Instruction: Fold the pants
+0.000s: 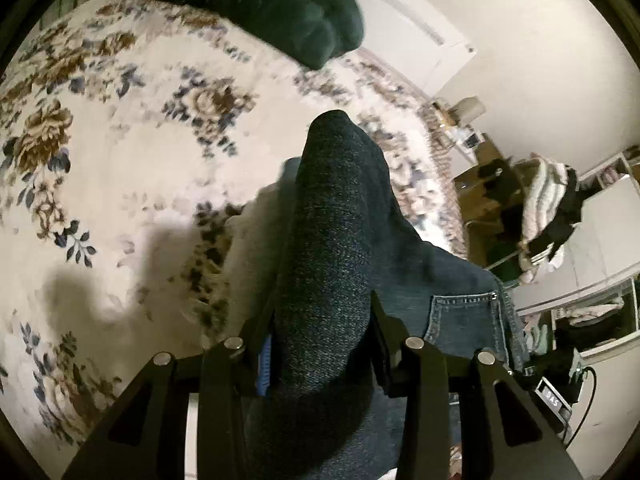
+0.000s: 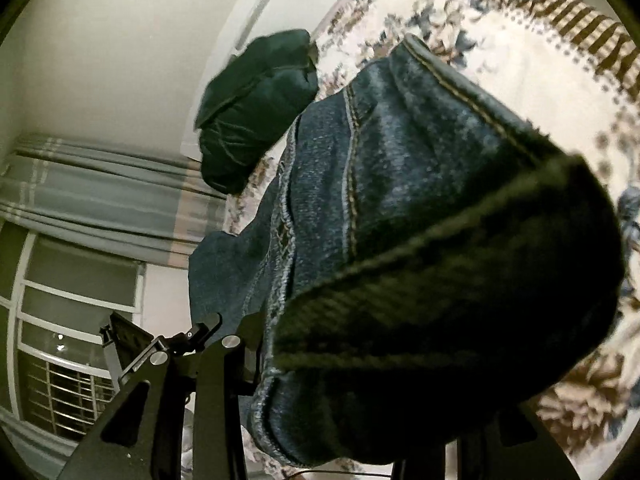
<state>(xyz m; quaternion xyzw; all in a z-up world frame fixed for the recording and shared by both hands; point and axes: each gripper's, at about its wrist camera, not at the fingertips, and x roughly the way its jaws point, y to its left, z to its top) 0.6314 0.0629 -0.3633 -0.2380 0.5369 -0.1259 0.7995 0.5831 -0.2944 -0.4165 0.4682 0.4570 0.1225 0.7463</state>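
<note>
Item: blue denim jeans (image 1: 336, 216), lifted off a floral bedspread (image 1: 120, 128).

Left gripper (image 1: 324, 340): your fingers are clamped on a thick bunch of the denim, which fills the centre of the left wrist view and rises to a rounded peak mid-frame. A stitched back pocket (image 1: 464, 320) shows at lower right of that frame.

Right gripper (image 2: 360, 380): your fingers grip a fold of the same jeans (image 2: 400, 168), which covers the centre and lower right of the right wrist view; the right-hand finger is hidden behind cloth. Orange-stitched seams run diagonally toward upper right.

Also present: a dark green cushion (image 1: 280, 4) at top centre of the left view; grey curtains (image 2: 100, 192) at left of the right view.
</note>
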